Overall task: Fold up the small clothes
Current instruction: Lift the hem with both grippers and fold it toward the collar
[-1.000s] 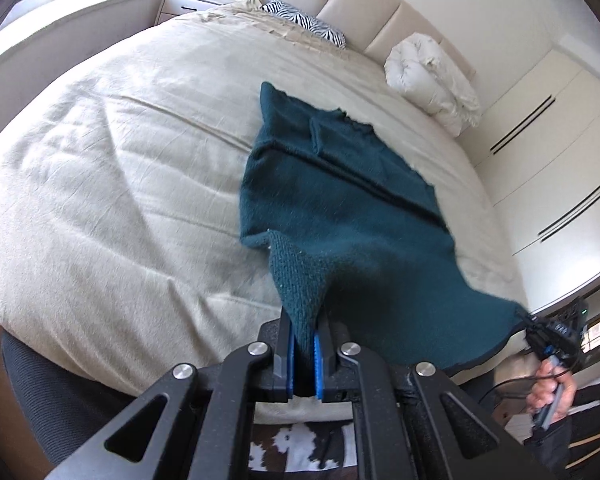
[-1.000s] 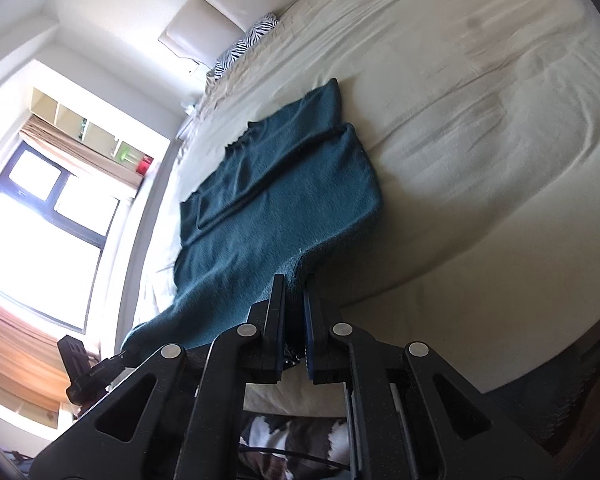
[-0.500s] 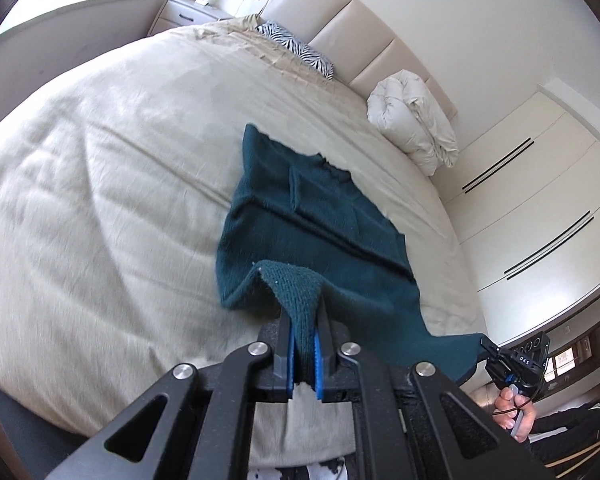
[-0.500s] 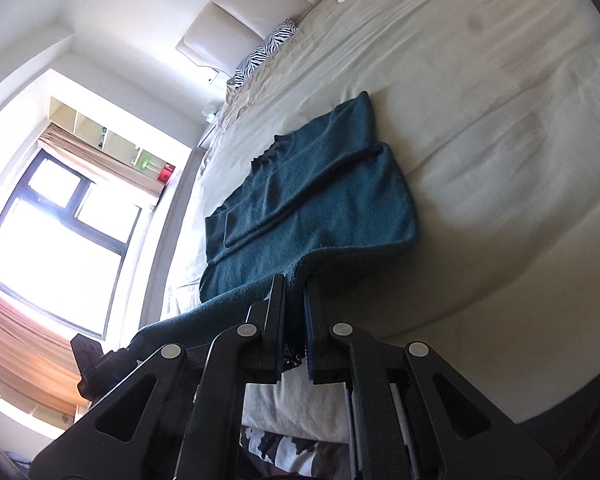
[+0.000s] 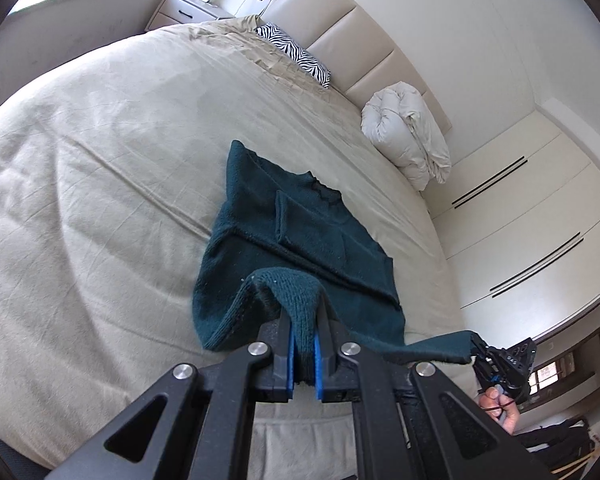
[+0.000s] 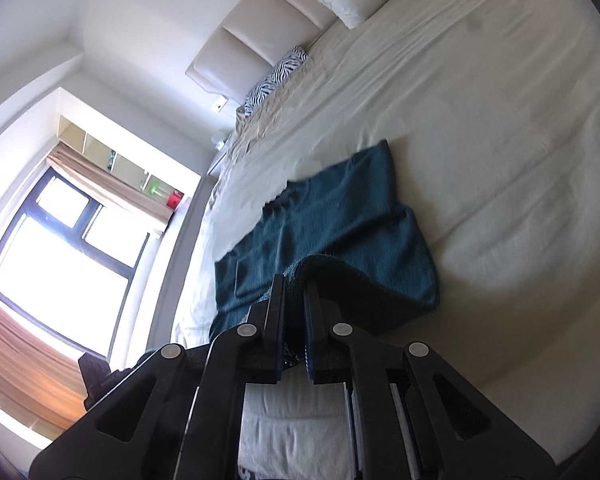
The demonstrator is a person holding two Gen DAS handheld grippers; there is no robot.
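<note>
A dark teal knit sweater lies on the beige bed, sleeves folded in. My left gripper is shut on one bottom corner of the sweater, lifted and curled forward over the body. My right gripper is shut on the other bottom corner of the sweater, also raised. The right gripper shows in the left wrist view, with the hem stretched taut between the two grippers.
A white rolled duvet and a zebra pillow lie by the padded headboard. A nightstand stands at the far left. Wardrobe doors line the right wall. A window is on the left.
Both grippers have lifted the sweater's bottom hem and carried it forward towards the neckline. The lower part now curls over the body.
</note>
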